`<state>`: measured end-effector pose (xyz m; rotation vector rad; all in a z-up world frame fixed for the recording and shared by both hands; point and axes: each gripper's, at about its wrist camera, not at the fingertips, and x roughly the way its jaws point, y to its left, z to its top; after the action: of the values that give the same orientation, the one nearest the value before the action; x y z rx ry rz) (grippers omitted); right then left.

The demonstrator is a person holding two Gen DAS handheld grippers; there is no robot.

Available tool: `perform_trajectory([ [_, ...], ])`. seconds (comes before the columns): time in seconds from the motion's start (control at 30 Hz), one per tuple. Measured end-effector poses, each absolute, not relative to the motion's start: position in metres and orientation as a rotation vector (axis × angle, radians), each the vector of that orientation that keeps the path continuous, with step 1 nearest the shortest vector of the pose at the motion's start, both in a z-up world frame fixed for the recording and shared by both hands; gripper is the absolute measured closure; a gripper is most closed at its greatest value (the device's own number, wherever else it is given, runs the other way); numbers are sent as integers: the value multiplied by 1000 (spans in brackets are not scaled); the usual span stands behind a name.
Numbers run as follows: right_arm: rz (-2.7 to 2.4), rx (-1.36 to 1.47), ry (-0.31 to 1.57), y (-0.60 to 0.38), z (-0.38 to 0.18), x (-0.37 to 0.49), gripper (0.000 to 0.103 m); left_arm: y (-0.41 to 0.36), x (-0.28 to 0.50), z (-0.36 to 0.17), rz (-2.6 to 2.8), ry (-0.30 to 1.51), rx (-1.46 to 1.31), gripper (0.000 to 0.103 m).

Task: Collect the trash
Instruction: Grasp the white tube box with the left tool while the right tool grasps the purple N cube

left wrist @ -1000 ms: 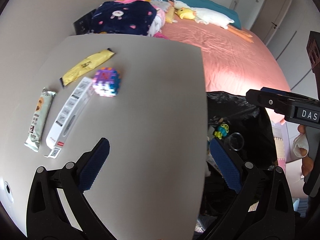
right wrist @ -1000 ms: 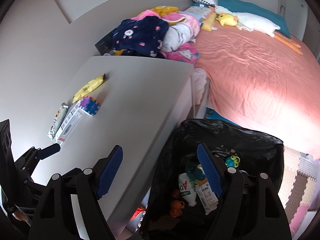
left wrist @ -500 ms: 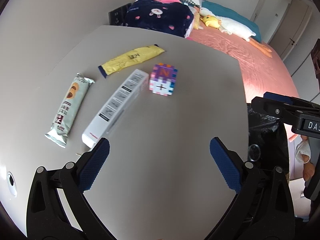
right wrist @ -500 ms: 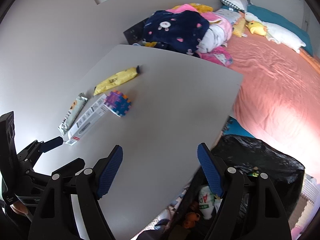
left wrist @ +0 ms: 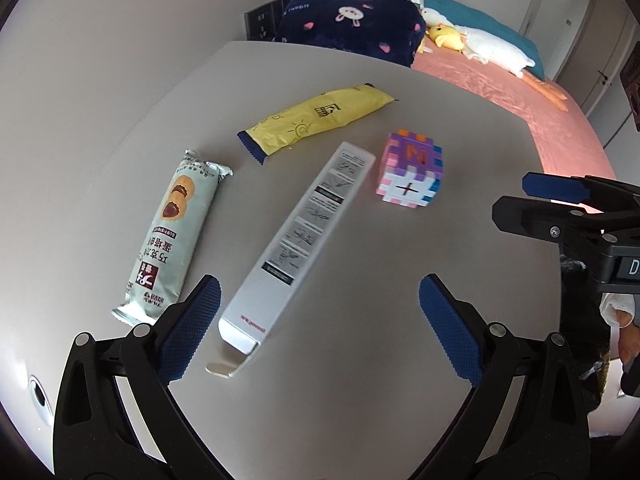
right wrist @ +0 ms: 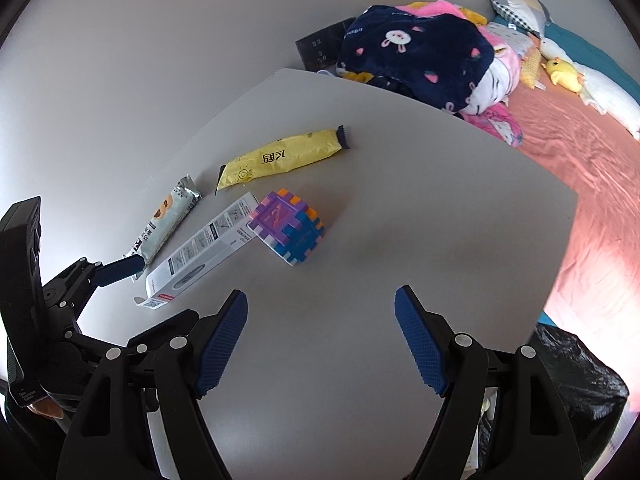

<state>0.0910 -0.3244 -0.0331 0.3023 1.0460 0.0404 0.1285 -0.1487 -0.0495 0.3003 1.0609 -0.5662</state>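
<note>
On the grey table lie a long white carton, a pale green snack wrapper and a yellow wrapper. The same carton, green wrapper and yellow wrapper show in the right wrist view. My left gripper is open and empty, with the carton's near end between its fingers. My right gripper is open and empty above the bare table in front of the puzzle cube.
A colourful puzzle cube stands beside the carton. A black trash bag hangs at the table's right edge. A bed with pink sheet, a navy blanket and soft toys lies behind the table.
Both grippers have swung left from over the trash bag to over the table. The left gripper has closed in on the carton's near end. Both stay open.
</note>
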Motion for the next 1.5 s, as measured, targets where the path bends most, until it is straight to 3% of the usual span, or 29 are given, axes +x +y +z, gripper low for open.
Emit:
perform_trajectory([
  [0.3, 63, 278, 1080, -311, -52, 123, 26, -149, 146, -67, -576, 1096, 332, 30],
  [0.4, 75, 261, 1089, -307, -57, 133, 31, -144, 150, -71, -569, 1116, 309, 36],
  [0.5, 82, 240, 1091, -303, -62, 143, 34, -142, 151, -70, -560, 1106, 304, 39],
  [0.63, 89, 207, 1093, -298, -67, 153, 46, -138, 151, -69, -553, 1094, 313, 43],
  [0.93, 85, 89, 1087, -285, -69, 163, 52, -139, 152, -69, -552, 1081, 325, 46],
  [1.17, 99, 158, 1064, -290, -68, 160, 56, -138, 154, -67, -571, 1089, 286, 71],
  [1.5, 97, 219, 1038, -299, -51, 140, 56, -144, 144, -61, -585, 1095, 280, 74],
])
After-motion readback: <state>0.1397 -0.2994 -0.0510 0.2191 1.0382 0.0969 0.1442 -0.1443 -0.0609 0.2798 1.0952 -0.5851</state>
